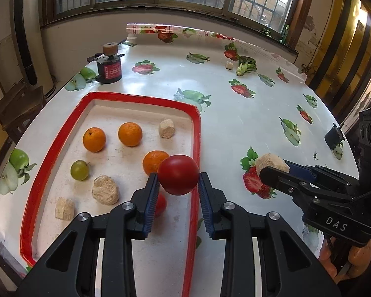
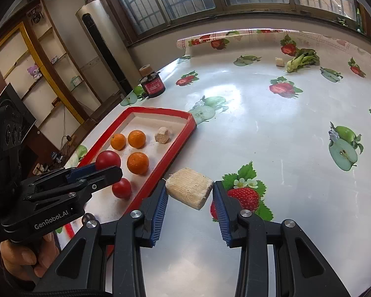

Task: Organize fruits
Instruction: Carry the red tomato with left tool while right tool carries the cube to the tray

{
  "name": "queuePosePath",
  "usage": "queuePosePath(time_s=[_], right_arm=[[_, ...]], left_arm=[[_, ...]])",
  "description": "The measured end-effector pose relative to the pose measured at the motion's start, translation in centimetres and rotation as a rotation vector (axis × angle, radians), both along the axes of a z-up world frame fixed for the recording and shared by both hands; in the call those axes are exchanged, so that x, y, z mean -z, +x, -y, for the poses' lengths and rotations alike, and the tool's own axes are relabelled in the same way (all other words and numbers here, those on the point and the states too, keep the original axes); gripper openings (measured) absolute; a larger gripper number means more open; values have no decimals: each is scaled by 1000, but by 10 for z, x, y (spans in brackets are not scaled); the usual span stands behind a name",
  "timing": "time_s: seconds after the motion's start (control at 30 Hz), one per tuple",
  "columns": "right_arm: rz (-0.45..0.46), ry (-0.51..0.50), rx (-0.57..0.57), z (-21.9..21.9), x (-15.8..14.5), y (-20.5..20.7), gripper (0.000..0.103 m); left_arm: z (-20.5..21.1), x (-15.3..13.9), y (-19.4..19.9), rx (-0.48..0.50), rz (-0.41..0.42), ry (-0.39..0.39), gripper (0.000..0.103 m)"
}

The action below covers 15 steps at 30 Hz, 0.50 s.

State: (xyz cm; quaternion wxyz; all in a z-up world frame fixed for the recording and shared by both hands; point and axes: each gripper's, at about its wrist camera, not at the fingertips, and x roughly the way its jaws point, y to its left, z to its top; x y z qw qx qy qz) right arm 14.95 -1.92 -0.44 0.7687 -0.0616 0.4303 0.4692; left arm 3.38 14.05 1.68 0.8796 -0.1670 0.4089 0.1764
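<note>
My left gripper (image 1: 178, 179) is shut on a red tomato (image 1: 178, 177), held above the right part of the red-rimmed tray (image 1: 69, 123). In the tray lie three oranges (image 1: 130, 134), a green grape-like fruit (image 1: 79, 170), a second red tomato (image 1: 160, 204) and several beige corn-like chunks (image 1: 105, 190). My right gripper (image 2: 189, 193) is shut on a pale beige chunk (image 2: 189, 191), lifted over the tablecloth just right of the tray (image 2: 170, 158). In the right wrist view the left gripper (image 2: 104, 170) with its tomato (image 2: 108, 159) hangs over the tray.
A black and red cylinder (image 1: 109, 70) stands beyond the tray. A leafy green vegetable (image 2: 301, 60) and a small beige cube (image 2: 279, 61) lie at the far side of the fruit-print tablecloth (image 2: 272, 128). A small black object (image 1: 334, 137) sits at the right edge.
</note>
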Motion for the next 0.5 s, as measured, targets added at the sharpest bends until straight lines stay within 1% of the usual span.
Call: queuePosePath(time_s=[0.2,0.5], right_arm=[[9,-2,-26,-10,-3,-11,38],[18,-17,-85,-34,0,-29,38]], left_arm=[[-13,2,-23,-42,2,10,30],[-39,11,-57,-112,2,-14,30]])
